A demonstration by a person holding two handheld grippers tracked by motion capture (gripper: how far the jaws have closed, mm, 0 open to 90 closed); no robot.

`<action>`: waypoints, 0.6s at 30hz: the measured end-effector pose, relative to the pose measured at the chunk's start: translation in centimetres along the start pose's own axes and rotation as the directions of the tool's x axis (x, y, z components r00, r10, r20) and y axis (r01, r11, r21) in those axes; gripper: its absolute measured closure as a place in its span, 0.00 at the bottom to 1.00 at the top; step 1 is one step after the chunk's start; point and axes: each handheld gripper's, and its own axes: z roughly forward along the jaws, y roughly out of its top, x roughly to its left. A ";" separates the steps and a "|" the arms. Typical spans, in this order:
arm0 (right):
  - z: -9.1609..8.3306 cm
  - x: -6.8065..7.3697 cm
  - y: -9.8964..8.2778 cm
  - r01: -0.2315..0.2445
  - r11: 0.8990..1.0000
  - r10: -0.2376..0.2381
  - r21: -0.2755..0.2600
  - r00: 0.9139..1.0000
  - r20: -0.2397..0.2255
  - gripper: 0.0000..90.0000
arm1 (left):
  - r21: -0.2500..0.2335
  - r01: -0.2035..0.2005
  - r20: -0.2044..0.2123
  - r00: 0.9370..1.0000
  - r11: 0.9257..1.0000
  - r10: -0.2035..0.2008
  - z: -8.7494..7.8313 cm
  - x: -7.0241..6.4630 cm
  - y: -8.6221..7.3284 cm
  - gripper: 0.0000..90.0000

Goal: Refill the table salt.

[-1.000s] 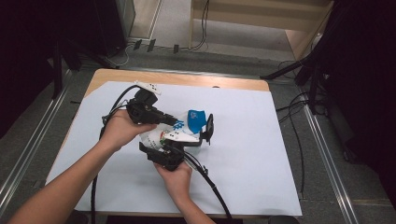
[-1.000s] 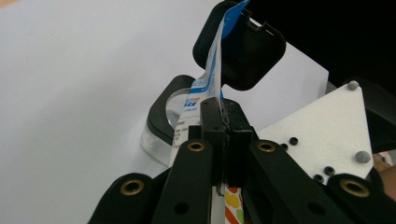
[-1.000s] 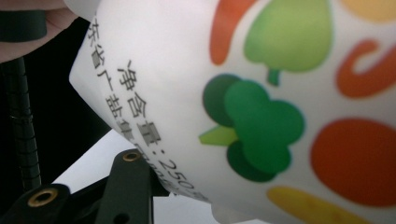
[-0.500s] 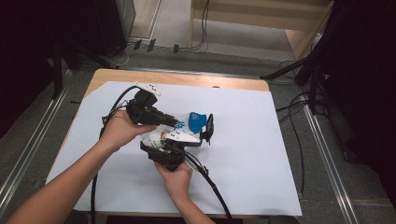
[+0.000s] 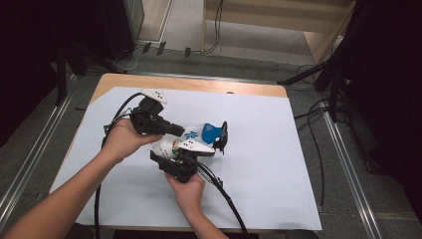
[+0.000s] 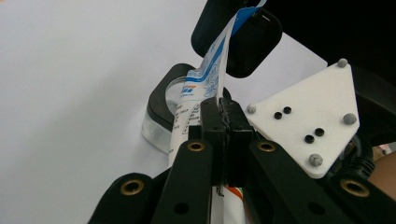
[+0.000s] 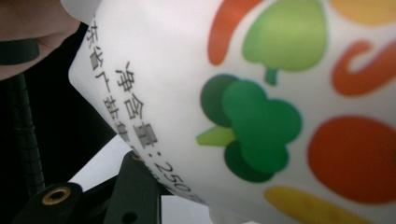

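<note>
Printed pouch (image 5: pixel 191 139) spans both grippers: left gripper (image 6: pixel 223 122) pinches pouch edge; right gripper (image 5: pixel 221 138) clamps blue far end.

Glossy printed plastic pouch (image 5: pixel 191 142); matt white sheet (image 5: pixel 278 164) over wooden table (image 5: pixel 199 83).

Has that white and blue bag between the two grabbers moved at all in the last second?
No. In the high view the bag sits at the same spot on the white sheet, with both grippers holding it as before.
</note>
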 end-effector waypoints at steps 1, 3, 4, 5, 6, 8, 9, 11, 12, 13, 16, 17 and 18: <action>0.0 0.0 0.0 0.003 1.000 -0.003 0.000 1.000 0.000 0.67 | 0.000 0.000 0.000 1.000 1.000 0.000 0.0 0.0 0.0 1.00; 0.0 -0.1 0.1 0.005 1.000 -0.005 0.001 1.000 0.000 0.67 | -0.004 -0.001 -0.006 1.000 1.000 0.001 0.0 0.0 0.1 1.00; 0.0 -0.1 0.2 0.009 1.000 -0.009 -0.002 1.000 -0.001 0.67 | -0.009 0.001 -0.004 1.000 1.000 -0.001 0.1 0.1 0.1 1.00; 0.0 0.0 0.2 0.004 1.000 -0.004 0.001 1.000 -0.001 0.68 | -0.009 -0.004 -0.003 1.000 1.000 0.004 0.0 0.1 0.2 1.00; 0.0 0.0 0.2 0.003 1.000 -0.003 0.000 1.000 -0.002 0.68 | -0.009 -0.005 -0.005 1.000 1.000 0.005 0.1 0.1 0.2 1.00; 0.0 0.0 0.3 0.005 1.000 -0.005 0.001 1.000 -0.001 0.68 | -0.002 -0.010 -0.011 1.000 1.000 0.010 0.2 0.0 0.3 0.98; 0.0 0.0 0.3 0.010 1.000 -0.010 0.004 1.000 0.001 0.68 | -0.001 -0.005 -0.008 1.000 1.000 0.005 0.3 0.0 0.4 0.97; 0.0 0.1 0.3 0.029 0.999 -0.030 0.012 1.000 0.010 0.68 | 0.014 -0.011 -0.017 1.000 1.000 0.012 0.6 -0.1 0.4 0.97; 0.0 0.1 0.2 0.034 0.999 -0.034 0.013 0.999 0.007 0.68 | 0.016 -0.015 -0.023 1.000 1.000 0.015 0.6 0.0 0.4 0.99; 0.0 0.2 0.2 0.031 0.999 -0.031 0.015 0.999 0.009 0.68 | 0.013 -0.012 -0.016 1.000 1.000 0.012 0.7 0.0 0.4 1.00; 0.0 0.1 0.2 0.034 0.999 -0.034 0.014 0.999 0.006 0.68 | 0.023 -0.005 -0.025 1.000 1.000 0.006 0.7 0.0 0.5 1.00; 0.1 0.2 0.2 0.035 0.999 -0.035 0.018 0.999 0.009 0.68 | 0.024 -0.005 -0.025 1.000 1.000 0.006 0.7 0.0 0.5 1.00; 0.0 0.2 0.2 0.039 0.999 -0.039 0.020 0.999 0.009 0.67 | 0.022 -0.006 -0.025 1.000 1.000 0.007 0.7 0.0 0.5 1.00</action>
